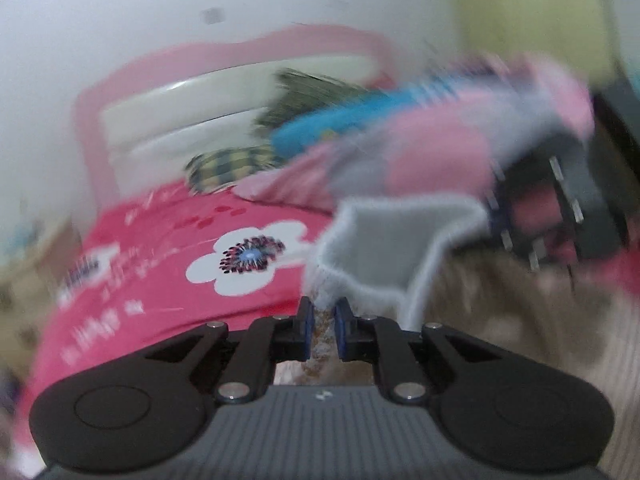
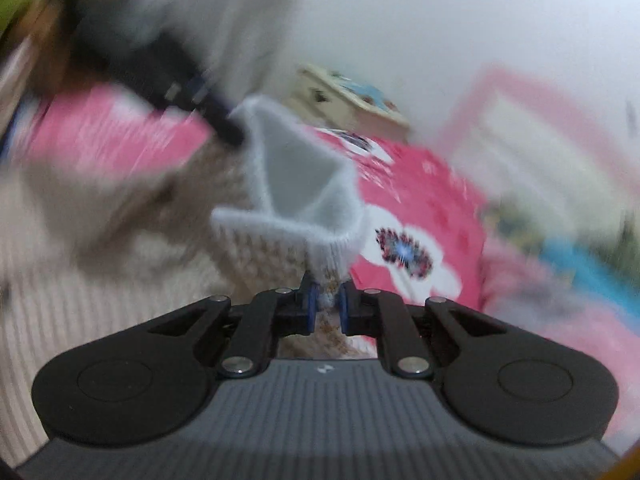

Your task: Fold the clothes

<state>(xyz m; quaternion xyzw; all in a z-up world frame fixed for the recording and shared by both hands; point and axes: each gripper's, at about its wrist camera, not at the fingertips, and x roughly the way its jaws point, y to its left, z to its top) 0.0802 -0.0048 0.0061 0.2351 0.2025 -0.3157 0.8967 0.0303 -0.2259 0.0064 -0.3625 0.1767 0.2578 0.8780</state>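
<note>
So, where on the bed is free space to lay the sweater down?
Free: the red bedspread around its white flower, up to the headboard. Crowded: the clothes pile and checked pillow. Both grippers, left and right, hold the sweater.

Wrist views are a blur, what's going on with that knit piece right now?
A person is working two handheld grippers over a bed. The left gripper and the right gripper are each shut on the white ribbed edge of a beige knit sweater, one at each side of its opening. The sweater is raised off the pink floral bedspread, with a pile of other clothes behind. No fold is made yet.
</note>
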